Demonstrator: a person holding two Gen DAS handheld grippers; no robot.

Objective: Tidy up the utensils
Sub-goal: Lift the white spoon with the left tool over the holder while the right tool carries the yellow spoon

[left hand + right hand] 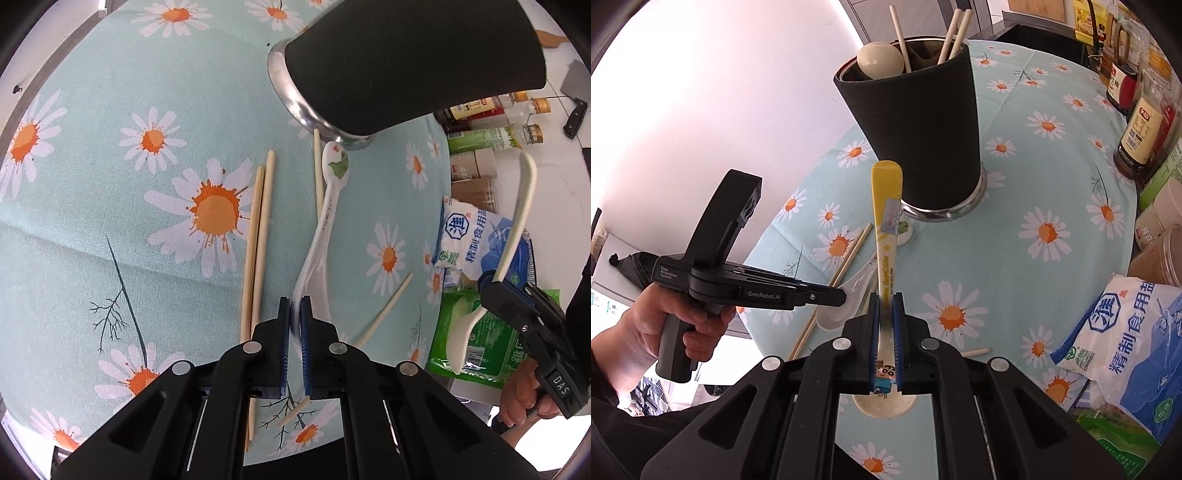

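The left gripper (295,314) seems to pinch the white spoon (325,218); the right gripper (885,306) pinches the yellow spoon (886,221).

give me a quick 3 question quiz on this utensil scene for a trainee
1. True or false: the right gripper holds a spoon with a yellow handle.
2. What does the left gripper grip? A) a chopstick B) the white spoon with a green butterfly C) the salt bag
3. Fill in: the black utensil holder already contains chopsticks and one ____.

Key: 1 true; 2 B; 3 spoon.
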